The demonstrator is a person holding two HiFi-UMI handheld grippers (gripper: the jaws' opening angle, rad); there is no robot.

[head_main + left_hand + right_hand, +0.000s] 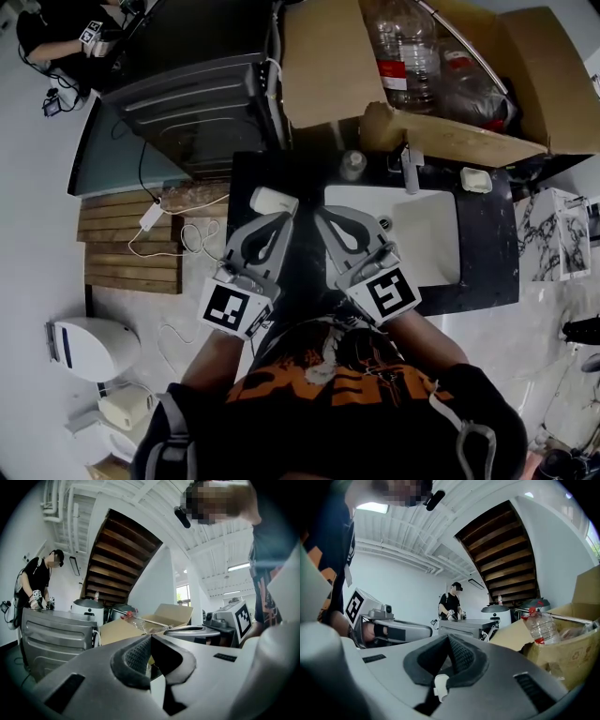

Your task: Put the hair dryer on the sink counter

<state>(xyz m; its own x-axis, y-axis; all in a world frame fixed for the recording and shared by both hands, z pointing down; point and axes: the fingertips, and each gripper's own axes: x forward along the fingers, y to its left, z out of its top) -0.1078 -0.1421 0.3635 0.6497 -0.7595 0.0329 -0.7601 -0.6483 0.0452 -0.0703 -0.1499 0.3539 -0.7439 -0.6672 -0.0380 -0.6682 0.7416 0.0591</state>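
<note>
Left gripper (151,636) is pressing its jaws fully together, pads meeting with nothing between them. Right gripper (449,637) is doing the same, closed up and empty. Both are hovering side by side close to the person's chest, tips angling toward each other over the dark sink counter (487,253). The white hair dryer (273,201) is lying at the counter's left end, just ahead of the left gripper's tips, with the white basin (427,239) to its right. A cardboard box (328,66) is standing behind.
</note>
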